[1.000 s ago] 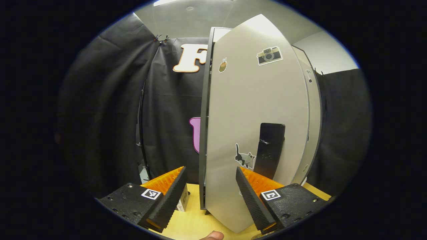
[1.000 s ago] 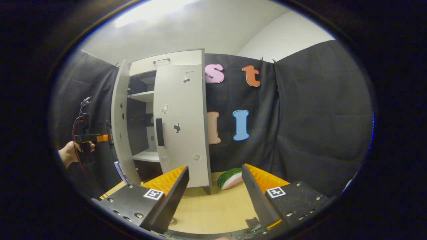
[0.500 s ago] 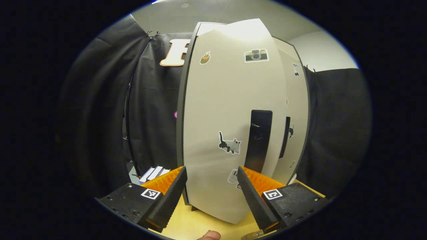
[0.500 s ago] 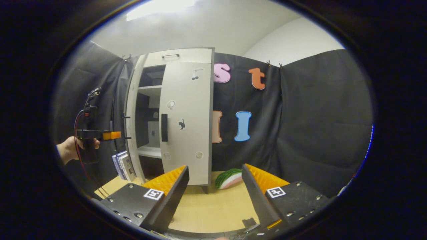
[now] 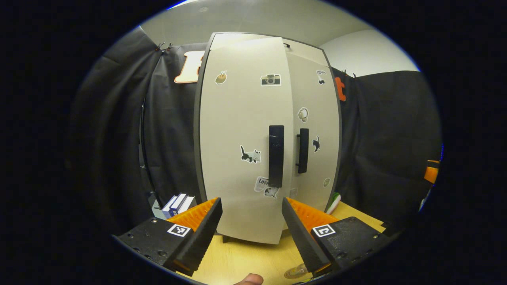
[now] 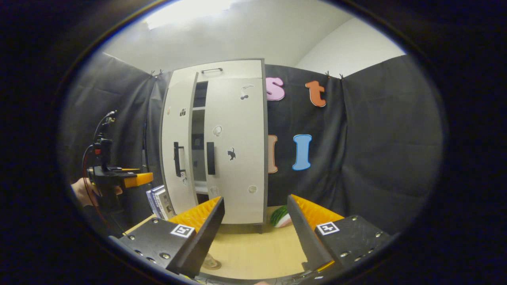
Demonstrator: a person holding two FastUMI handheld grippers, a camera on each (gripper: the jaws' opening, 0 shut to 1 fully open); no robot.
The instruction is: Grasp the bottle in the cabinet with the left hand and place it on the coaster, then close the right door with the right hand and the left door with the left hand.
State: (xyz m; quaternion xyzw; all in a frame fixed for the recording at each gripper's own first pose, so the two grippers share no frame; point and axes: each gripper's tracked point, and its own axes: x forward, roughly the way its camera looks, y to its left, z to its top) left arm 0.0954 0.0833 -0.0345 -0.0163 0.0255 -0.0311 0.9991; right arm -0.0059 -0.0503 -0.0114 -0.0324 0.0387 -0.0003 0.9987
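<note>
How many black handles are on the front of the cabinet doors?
2. One is on the left door, the left handle near that door's inner edge. The other, the right handle, is on the right door, just across the narrow gap. A small top handle sits above the doors.

Left hand-held gripper [image 5: 250, 233]: jaws wide apart, nothing between the fingers, both fingers level and pointing forward. A fingertip of the holding hand [image 5: 249, 279] shows just below and behind the gap between its fingers.

Right hand-held gripper [image 6: 255, 233]: jaws likewise spread, holding nothing, fingers level and pointing forward.

Seen from the right hand-held gripper, the left one sits far off to its left side, held horizontal, gripped from behind by a hand [image 6: 85, 191].
</note>
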